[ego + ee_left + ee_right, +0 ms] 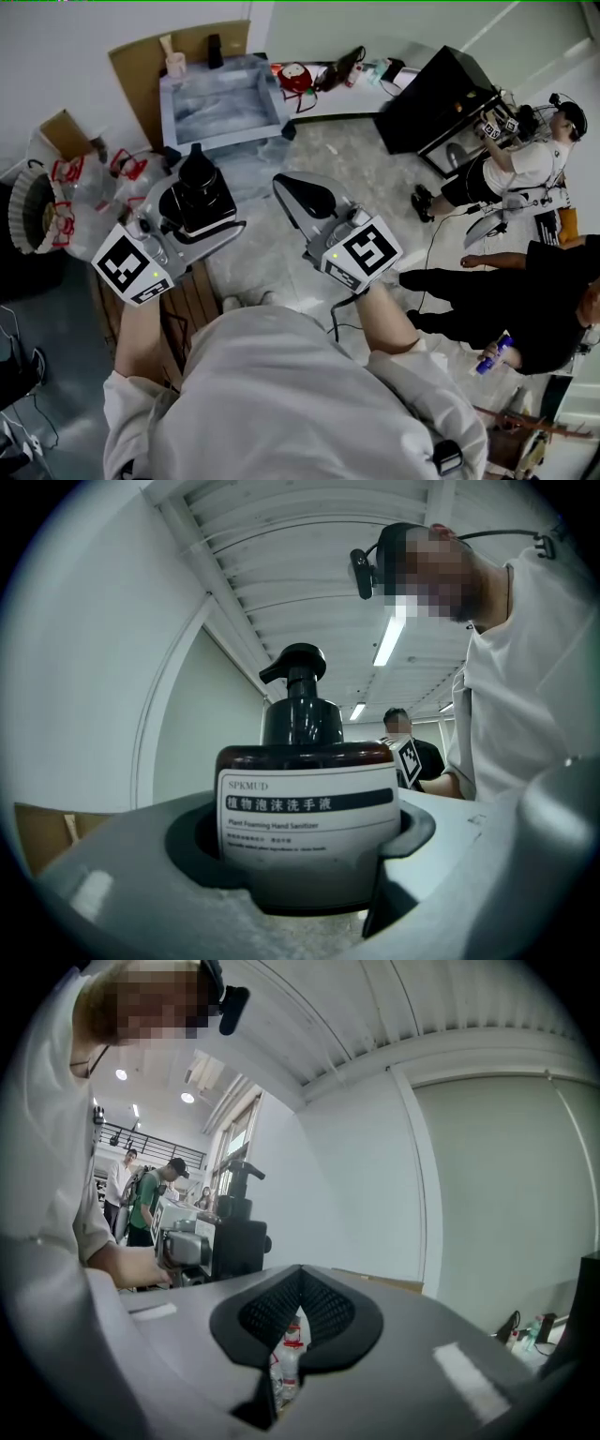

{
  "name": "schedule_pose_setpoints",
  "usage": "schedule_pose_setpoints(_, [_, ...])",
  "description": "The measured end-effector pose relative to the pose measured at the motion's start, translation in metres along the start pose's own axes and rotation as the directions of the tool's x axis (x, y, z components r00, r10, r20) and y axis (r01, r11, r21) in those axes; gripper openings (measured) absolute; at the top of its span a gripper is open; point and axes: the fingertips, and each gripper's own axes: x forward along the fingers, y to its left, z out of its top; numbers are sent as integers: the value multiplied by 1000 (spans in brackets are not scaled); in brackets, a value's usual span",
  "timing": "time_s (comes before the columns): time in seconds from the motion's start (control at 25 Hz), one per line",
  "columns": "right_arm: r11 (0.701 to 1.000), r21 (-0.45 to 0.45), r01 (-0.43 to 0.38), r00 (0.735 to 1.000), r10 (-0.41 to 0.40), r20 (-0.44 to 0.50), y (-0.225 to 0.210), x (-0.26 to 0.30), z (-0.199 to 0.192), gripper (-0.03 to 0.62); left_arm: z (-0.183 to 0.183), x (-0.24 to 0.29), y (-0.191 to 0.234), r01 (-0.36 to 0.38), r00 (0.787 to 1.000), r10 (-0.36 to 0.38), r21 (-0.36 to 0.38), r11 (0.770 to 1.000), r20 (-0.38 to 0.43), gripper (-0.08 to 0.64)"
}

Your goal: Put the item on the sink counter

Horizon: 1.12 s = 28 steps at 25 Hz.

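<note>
A dark brown pump bottle (307,803) with a white label and black pump head stands upright between the jaws of my left gripper (309,864), which close on its body. From the head view the bottle (201,180) is carried in the left gripper (199,214) at chest height, short of the grey sink basin (167,111) by the wall. My right gripper (302,199) hangs beside it to the right. Its jaws are shut with nothing in them (293,1321).
Cardboard (141,58) leans behind the sink. Bagged water bottles (89,187) and a basket (28,214) lie at the left. A wooden pallet (192,302) is underfoot. A black cabinet (439,94) and seated people (511,169) are at the right.
</note>
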Motion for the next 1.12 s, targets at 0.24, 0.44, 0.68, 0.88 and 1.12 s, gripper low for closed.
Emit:
schedule_pose_setpoints(0.24, [1000, 19, 8, 1000, -8, 7, -1, 4, -2, 5, -1, -2, 3, 4, 1000, -4, 4, 1000, -4, 367])
schedule_pose_setpoints(0.44, [999, 21, 34, 999, -34, -4, -8, 22, -5, 5, -3, -5, 22, 18, 1000, -18, -10, 1000, -7, 367])
schedule_pose_setpoints(0.68, [999, 22, 47, 999, -47, -12, -14, 32, -11, 5, -8, 1, 35, 37, 999, -37, -19, 999, -15, 367])
schedule_pose_setpoints(0.88, [999, 12, 42, 999, -42, -16, -37, 38, -14, 5, -9, 18, 50, 38, 999, -38, -17, 999, -11, 367])
schedule_pose_setpoints(1.12, [1000, 11, 15, 1000, -15, -17, -83, 47, -25, 5, -20, 56, 79, 16, 1000, -16, -26, 1000, -10, 367])
